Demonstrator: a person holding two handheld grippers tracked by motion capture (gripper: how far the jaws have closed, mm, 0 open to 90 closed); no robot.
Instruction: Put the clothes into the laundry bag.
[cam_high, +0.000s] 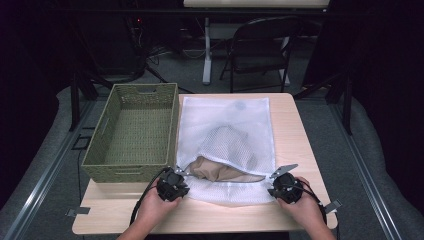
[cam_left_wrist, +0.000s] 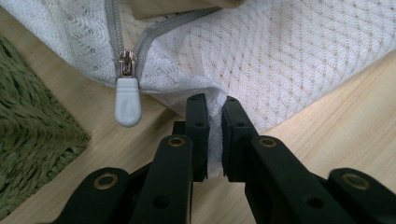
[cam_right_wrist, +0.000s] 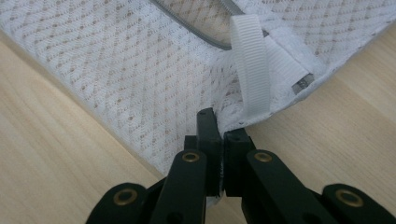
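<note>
A white mesh laundry bag (cam_high: 227, 125) lies flat on the wooden table (cam_high: 300, 145), its zipper mouth open toward me with a tan garment (cam_high: 220, 170) showing inside. My left gripper (cam_high: 181, 179) is shut on the bag's near left corner; in the left gripper view the mesh (cam_left_wrist: 261, 60) is pinched between the jaws of my left gripper (cam_left_wrist: 215, 109), beside the grey zipper pull (cam_left_wrist: 127, 105). My right gripper (cam_high: 274, 184) is shut on the near right corner. The right gripper view shows my right gripper (cam_right_wrist: 220, 126) clamping mesh (cam_right_wrist: 126, 79) just below a white ribbon loop (cam_right_wrist: 252, 65).
A green woven basket (cam_high: 107, 132) stands on the table's left side, touching the bag's left edge. Bare wood runs along the front edge. A dark folding chair (cam_high: 262, 47) and a table leg stand on the floor beyond.
</note>
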